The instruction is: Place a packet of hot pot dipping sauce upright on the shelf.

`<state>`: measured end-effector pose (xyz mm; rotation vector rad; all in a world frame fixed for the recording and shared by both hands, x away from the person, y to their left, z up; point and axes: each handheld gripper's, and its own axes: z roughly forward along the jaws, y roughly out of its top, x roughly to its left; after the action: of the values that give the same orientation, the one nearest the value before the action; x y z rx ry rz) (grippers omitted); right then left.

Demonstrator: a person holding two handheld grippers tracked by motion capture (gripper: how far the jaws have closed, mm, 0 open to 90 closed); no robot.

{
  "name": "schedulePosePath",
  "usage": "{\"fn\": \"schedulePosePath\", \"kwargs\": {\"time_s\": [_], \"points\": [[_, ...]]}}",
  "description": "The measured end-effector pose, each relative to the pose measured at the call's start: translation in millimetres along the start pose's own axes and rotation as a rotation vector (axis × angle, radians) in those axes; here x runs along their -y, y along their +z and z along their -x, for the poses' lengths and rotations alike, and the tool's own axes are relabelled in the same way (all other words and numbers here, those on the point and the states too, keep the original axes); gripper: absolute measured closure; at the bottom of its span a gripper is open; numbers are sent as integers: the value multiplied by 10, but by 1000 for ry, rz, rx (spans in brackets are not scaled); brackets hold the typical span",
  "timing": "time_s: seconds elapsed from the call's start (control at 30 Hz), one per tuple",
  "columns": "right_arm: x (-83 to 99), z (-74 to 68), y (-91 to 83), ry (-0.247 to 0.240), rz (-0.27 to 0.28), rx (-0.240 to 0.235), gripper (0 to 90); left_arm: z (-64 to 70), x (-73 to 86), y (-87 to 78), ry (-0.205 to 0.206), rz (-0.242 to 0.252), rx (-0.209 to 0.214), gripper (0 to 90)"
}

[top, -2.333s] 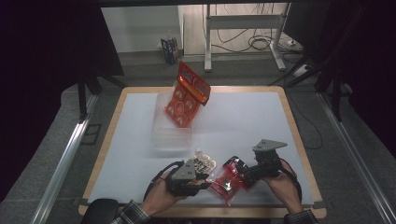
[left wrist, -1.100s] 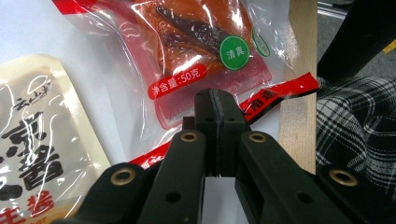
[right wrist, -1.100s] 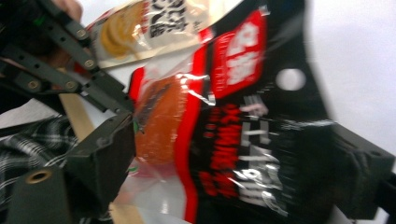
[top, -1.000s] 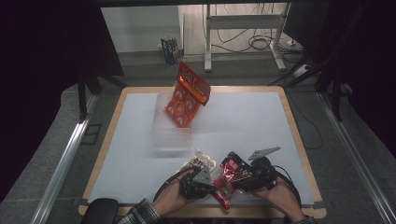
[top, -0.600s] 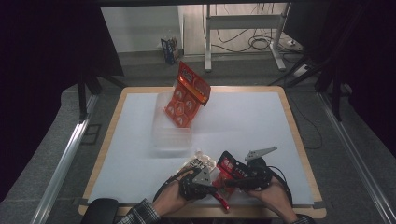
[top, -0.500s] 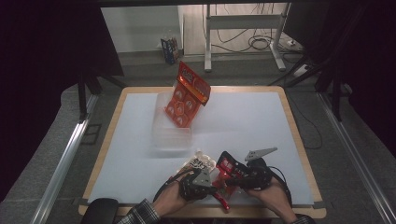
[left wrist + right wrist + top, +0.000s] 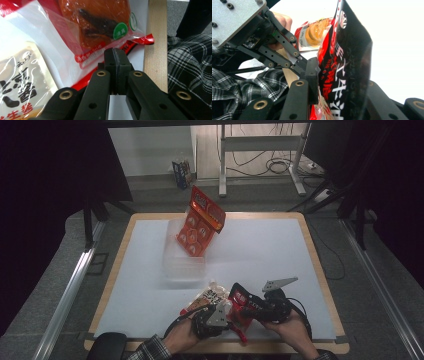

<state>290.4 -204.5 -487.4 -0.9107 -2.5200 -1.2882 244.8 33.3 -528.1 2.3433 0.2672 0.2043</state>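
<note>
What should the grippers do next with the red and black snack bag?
Probably lift the red and black bag a little off the table. The right gripper is shut on the bag, and the left gripper, jaws closed, sits by another red packet, so a pull there could drag it.

I see red-and-black packet (image 7: 344, 62) with white lettering; orange-red pouch (image 7: 201, 222); black-white plaid sleeve (image 7: 190, 62); white table mat (image 7: 260, 255).
</note>
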Motion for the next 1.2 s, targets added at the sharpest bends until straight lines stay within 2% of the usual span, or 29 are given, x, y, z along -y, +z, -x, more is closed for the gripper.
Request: {"fn": "schedulePosePath", "kwargs": {"time_s": [0.03, 0.1, 0.23, 0.37, 0.57, 0.67, 0.77, 0.83, 1.0, 1.2], "points": [[-4, -3, -5, -5, 4, 5, 708, 1, 8, -7, -10, 6, -4, 898], [-17, -9, -22, -10, 19, 11, 708, 8, 12, -23, -15, 2, -24, 743], [-52, -20, -60, -23, 39, 28, 709, 12, 24, -73, -31, 19, -53, 595], [-93, -25, -99, -34, 56, 53, 710, -12, 47, -127, -63, 40, -62, 435], [-145, -24, -144, -56, 73, 98, 710, -9, 95, -178, -96, 33, -71, 271], [-175, -20, -172, -61, 87, 112, 710, 6, 118, -211, -88, 19, -84, 233], [-213, -13, -203, -65, 101, 124, 710, 15, 133, -261, -99, 31, -85, 188], [-240, -2, -226, -65, 113, 127, 710, 19, 147, -293, -118, 55, -85, 155], [-303, 24, -259, -71, 127, 139, 710, 29, 194, -379, -135, 80, -103, 99], [-476, 80, -281, -88, 139, 149, 710, 42, 255, -482, -174, 116, -127, 70]]}}
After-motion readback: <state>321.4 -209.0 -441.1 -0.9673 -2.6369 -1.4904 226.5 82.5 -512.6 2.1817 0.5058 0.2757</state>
